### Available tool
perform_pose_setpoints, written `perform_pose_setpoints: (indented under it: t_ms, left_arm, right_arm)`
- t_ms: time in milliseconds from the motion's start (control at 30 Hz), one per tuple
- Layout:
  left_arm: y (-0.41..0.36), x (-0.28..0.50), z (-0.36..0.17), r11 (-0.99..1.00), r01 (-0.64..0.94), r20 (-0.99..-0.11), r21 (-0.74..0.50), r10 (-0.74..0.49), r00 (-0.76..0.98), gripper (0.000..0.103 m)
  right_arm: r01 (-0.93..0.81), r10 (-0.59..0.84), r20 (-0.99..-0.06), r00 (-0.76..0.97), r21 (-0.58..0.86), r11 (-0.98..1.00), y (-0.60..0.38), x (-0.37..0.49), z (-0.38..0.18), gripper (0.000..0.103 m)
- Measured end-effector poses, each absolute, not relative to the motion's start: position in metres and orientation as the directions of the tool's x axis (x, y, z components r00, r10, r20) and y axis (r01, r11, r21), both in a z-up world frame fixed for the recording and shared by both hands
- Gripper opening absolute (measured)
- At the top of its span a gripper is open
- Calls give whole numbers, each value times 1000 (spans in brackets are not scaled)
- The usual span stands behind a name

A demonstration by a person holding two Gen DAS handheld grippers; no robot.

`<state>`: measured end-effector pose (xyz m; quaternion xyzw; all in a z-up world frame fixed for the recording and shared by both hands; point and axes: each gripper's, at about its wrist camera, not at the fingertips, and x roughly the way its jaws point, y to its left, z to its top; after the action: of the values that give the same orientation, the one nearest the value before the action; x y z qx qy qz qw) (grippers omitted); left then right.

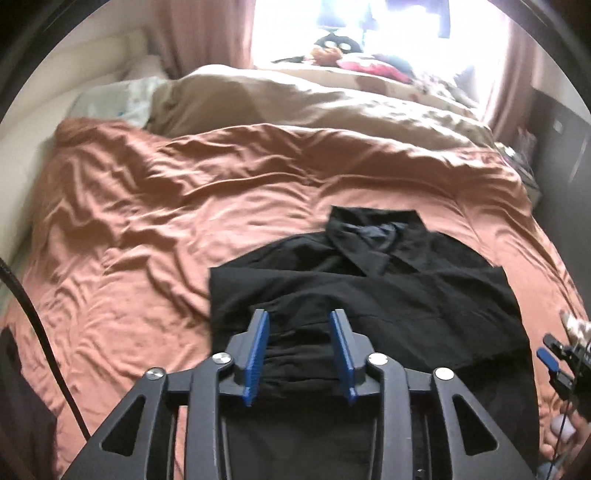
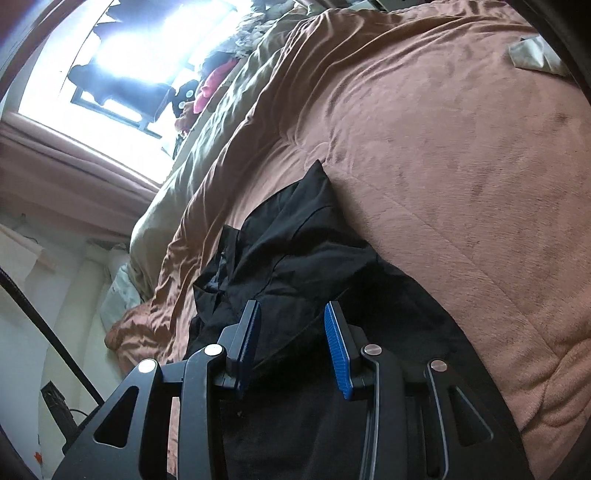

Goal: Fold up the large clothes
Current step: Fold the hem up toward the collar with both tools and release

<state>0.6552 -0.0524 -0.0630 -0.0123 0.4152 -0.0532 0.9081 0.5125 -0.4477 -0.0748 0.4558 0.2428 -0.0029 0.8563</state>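
Hovering over the near part of the black shirt (image 1: pixel 369 291), the left gripper (image 1: pixel 301 325) has its blue pads (image 1: pixel 258 354) spread apart, with dark cloth visible beneath the gap but nothing pinched between them. In the right wrist view, the right gripper (image 2: pixel 291 321) likewise holds its blue pads (image 2: pixel 338 354) parted above the shirt (image 2: pixel 295 251); whether cloth is caught between them cannot be determined, as the fabric there is uniformly dark. The shirt lies partly folded on the rust-coloured duvet (image 1: pixel 147 206), with one panel laid across the body and the collar (image 1: pixel 373 236) on the side farthest from the left gripper. Right of the shirt, at the frame edge of the left wrist view, the tip of the right gripper (image 1: pixel 554 363) is visible. Beyond the shirt, the duvet extends in wrinkles to a beige blanket (image 1: pixel 280 99). Farther still, past the blanket, soft toys (image 1: pixel 334 50) sit before a bright window (image 1: pixel 369 26) flanked by pink curtains (image 1: pixel 207 33).
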Motion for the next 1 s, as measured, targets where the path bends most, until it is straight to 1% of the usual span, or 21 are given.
perform_pose_setpoints:
  t_ms: [167,267,367,467,633,733,767,800,867,900,933,967,1000]
  left_arm:
    - [-40,668,-85,994,69,-770,-83,-107,629,41]
    - [-45,674,-98,991,94,-778,-91,-129,615,41]
    - [-60,683,-114,991,124,-794,-57,-120,596,41]
    - [-75,691,-127,987,145,-801,-68,-140,582,41]
    - [-106,707,-154,980,195,-820,-48,-150,553,41]
    - [-112,715,-175,981,196,-840,1,-106,532,41]
    - [-111,719,-184,982,185,-854,24,-76,515,41]
    - [-108,721,-190,984,173,-862,39,-54,504,41]
    - [-96,725,-201,990,128,-871,56,-14,490,41]
    - [-90,725,-202,992,121,-869,47,-19,495,40]
    - [-86,724,-202,992,121,-868,37,-28,495,35]
    - [-83,723,-202,991,121,-870,52,-14,493,29]
    - [-82,722,-200,990,122,-871,68,-1,491,28]
  right_arm:
    - [211,203,-411,889,760,614,-451,523,-66,33]
    - [203,195,-404,894,753,626,-452,535,-61,33]
    - [222,188,-434,881,731,645,-448,550,-66,33]
    - [233,194,-463,865,713,661,-443,568,-72,33]
    - [244,181,-498,848,670,701,-440,596,-73,33]
    - [291,145,-559,816,614,734,-433,607,-79,33]
    - [305,136,-582,802,594,745,-431,609,-82,31]
    - [323,116,-616,779,554,768,-428,612,-84,29]
    - [348,67,-651,756,487,801,-423,614,-80,29]
    - [374,33,-667,745,457,807,-421,613,-78,29]
    - [393,11,-676,737,442,806,-421,612,-75,29]
    - [408,-4,-682,731,433,804,-421,610,-72,29]
    - [412,-5,-683,730,435,801,-421,607,-68,29]
